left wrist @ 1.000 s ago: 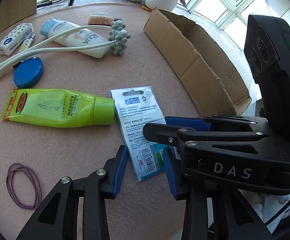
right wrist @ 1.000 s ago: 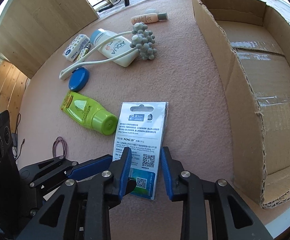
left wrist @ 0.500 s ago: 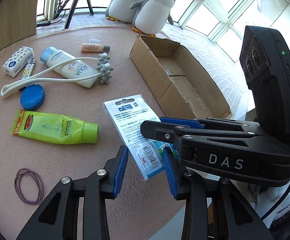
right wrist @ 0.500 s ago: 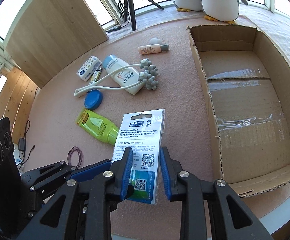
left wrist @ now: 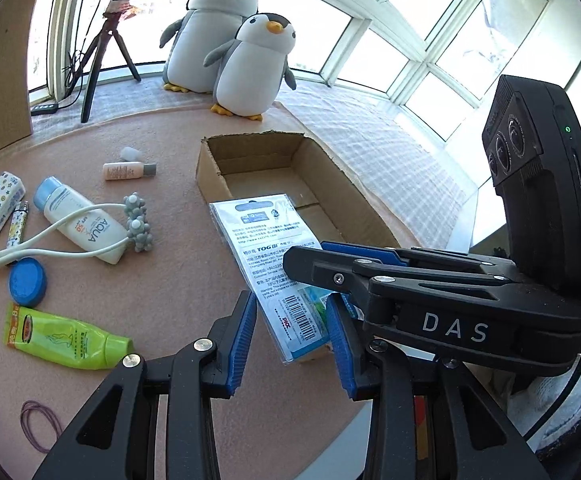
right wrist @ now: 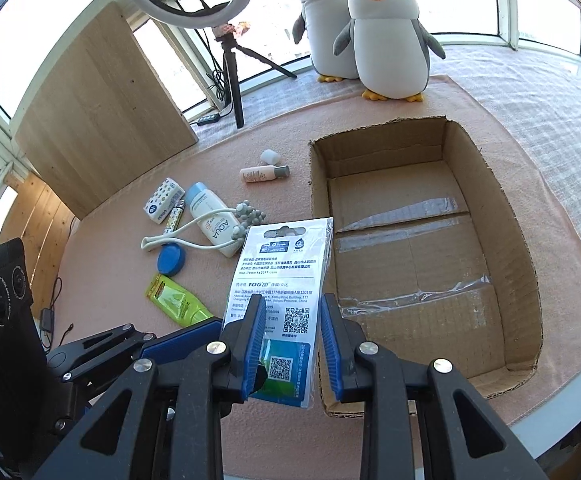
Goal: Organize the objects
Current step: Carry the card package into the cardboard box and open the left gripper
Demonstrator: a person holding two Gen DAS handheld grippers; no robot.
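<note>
Pinching the lower end of a flat plastic-sleeved packet [right wrist: 286, 280], the right tool [right wrist: 288, 344] holds it lifted off the pink surface [right wrist: 274, 144], over the near left wall of the open cardboard box [right wrist: 494, 208]. White printed text, QR codes and a teal band show on the packet. Beside it, the left tool [left wrist: 292, 340] hangs with its blue pads spread, gripping nothing. Left of the box lie a green tube [left wrist: 66, 342], a blue lid [left wrist: 27, 281] and a sunscreen bottle [left wrist: 80, 220]. The packet's contents cannot be made out.
</note>
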